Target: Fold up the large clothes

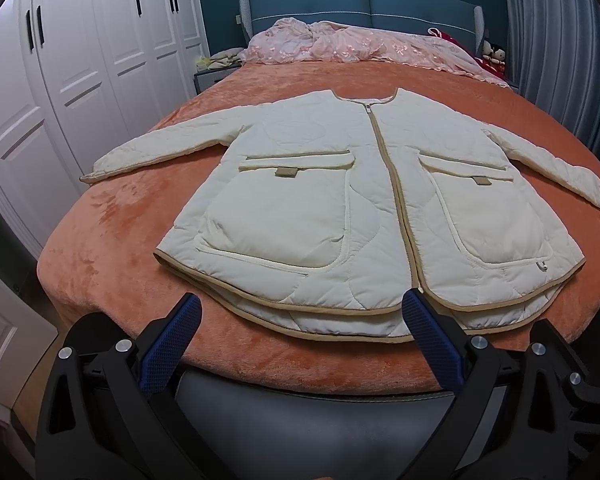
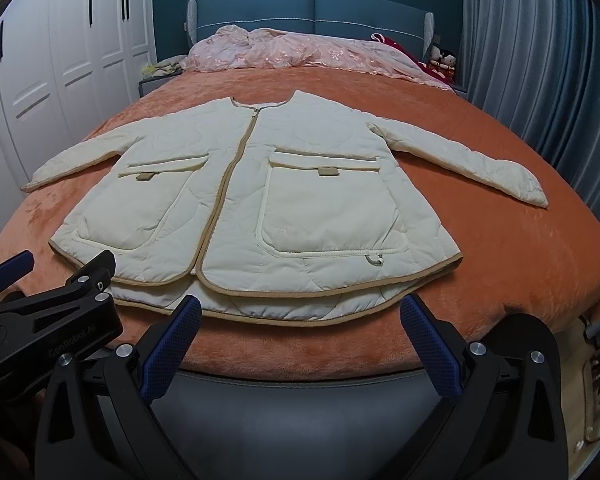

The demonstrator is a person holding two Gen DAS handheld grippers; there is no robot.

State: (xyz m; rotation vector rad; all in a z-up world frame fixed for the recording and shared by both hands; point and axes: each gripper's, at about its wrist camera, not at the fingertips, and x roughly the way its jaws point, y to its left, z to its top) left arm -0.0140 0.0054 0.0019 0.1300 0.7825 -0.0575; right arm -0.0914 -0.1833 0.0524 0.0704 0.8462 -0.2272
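A cream quilted jacket (image 1: 340, 208) (image 2: 260, 200) with tan trim lies flat and zipped on the orange bedspread (image 1: 100, 240) (image 2: 520, 260), front up, collar toward the headboard. Both sleeves are spread out to the sides. My left gripper (image 1: 302, 312) hovers open above the foot of the bed, just short of the jacket's hem, with nothing between its blue pads. My right gripper (image 2: 300, 312) is likewise open and empty near the hem. The left gripper's body (image 2: 52, 312) shows at the lower left of the right wrist view.
White wardrobe doors (image 1: 60, 80) line the left side. A pink quilt (image 1: 360, 44) is bunched at the blue headboard (image 1: 364, 4). Grey curtains (image 2: 540, 60) hang on the right, with plush toys (image 2: 442, 60) beside them. A dark bed frame edge (image 1: 300, 400) sits below the grippers.
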